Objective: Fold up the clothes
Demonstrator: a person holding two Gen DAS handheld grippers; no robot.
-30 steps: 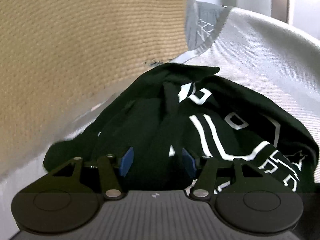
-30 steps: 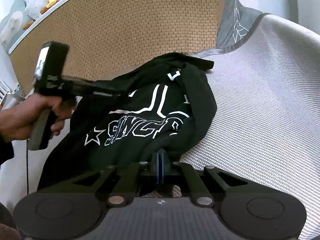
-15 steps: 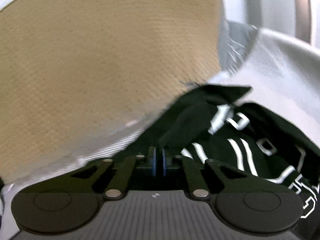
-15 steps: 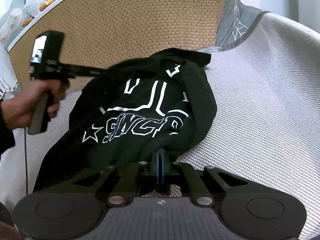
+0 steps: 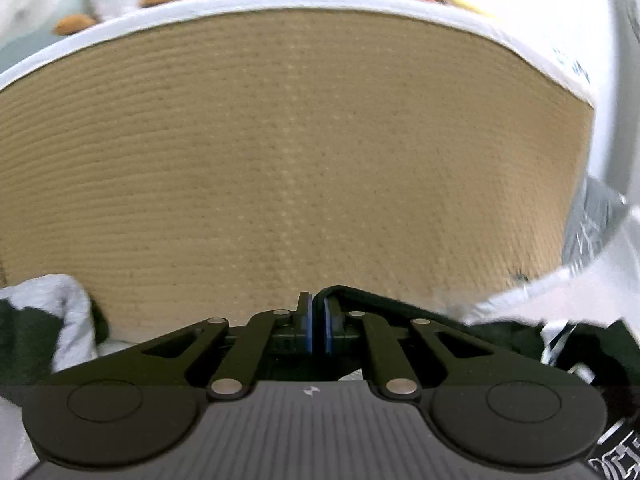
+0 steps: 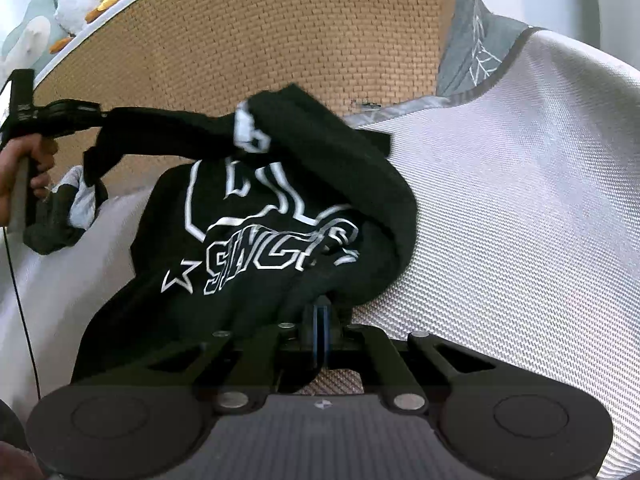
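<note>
Holding the black shirt (image 6: 276, 216) stretched over the bed's (image 6: 520, 200) headboard-side edge, left gripper (image 5: 316, 320) fingers clamped on its raised far corner, right gripper (image 6: 321, 320) fingers clamped on its near hem.

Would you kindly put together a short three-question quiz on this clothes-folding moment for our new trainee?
1. True or false: the right gripper is open above the black sweatshirt with white outlined lettering.
2. Multiple choice: the left gripper holds the sweatshirt A) flat on the bed, B) raised in front of the tan woven headboard, C) not at all.
3. Fill in: the sweatshirt rests partly on a ____ textured bed cover.

Key
1. False; its fingers are shut on a fold of the sweatshirt.
2. B
3. white
</note>
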